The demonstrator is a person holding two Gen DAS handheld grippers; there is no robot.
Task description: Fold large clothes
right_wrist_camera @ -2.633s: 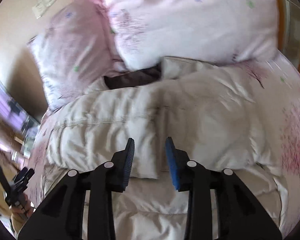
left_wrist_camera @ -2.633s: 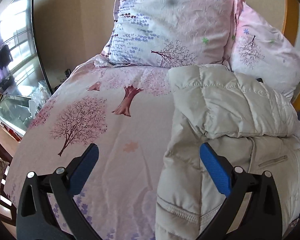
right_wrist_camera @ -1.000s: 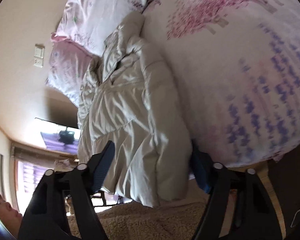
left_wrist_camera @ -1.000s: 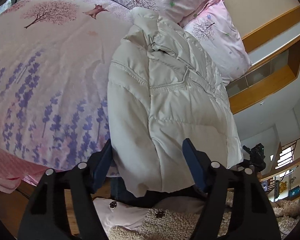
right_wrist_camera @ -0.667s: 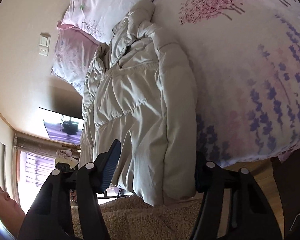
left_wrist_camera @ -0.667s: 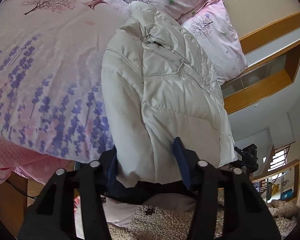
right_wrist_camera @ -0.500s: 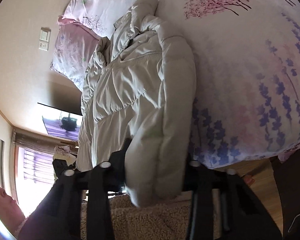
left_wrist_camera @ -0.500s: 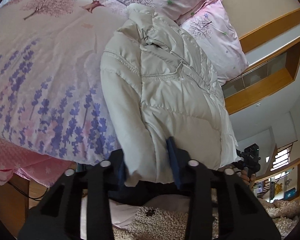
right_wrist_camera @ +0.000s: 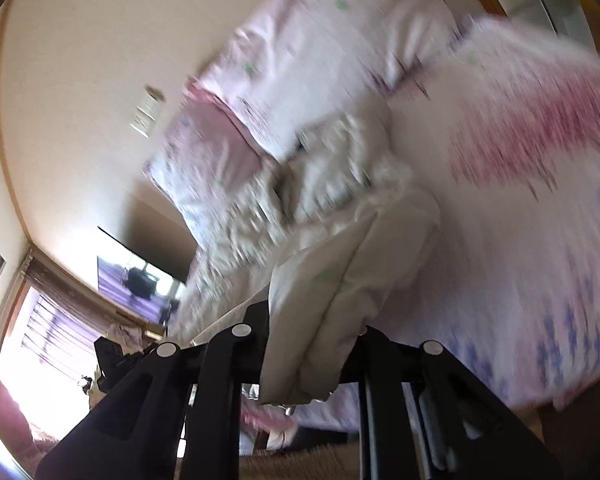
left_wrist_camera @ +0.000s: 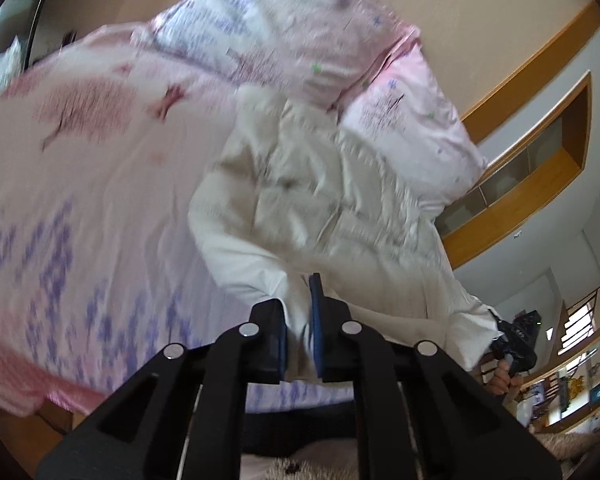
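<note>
While clamped at hem, both grippers lifting cream puffer jacket off bed.

Left gripper clenched on near hem fold; right gripper clenched on thick bunched corner, pads hidden by fabric, jaws just closing further. Both tilted up from floral duvet. Jacket stretched toward pillows at far wall. Versus a second ago: jaws wide then, hem flat at bed edge; frames now motion-blurred.
</note>
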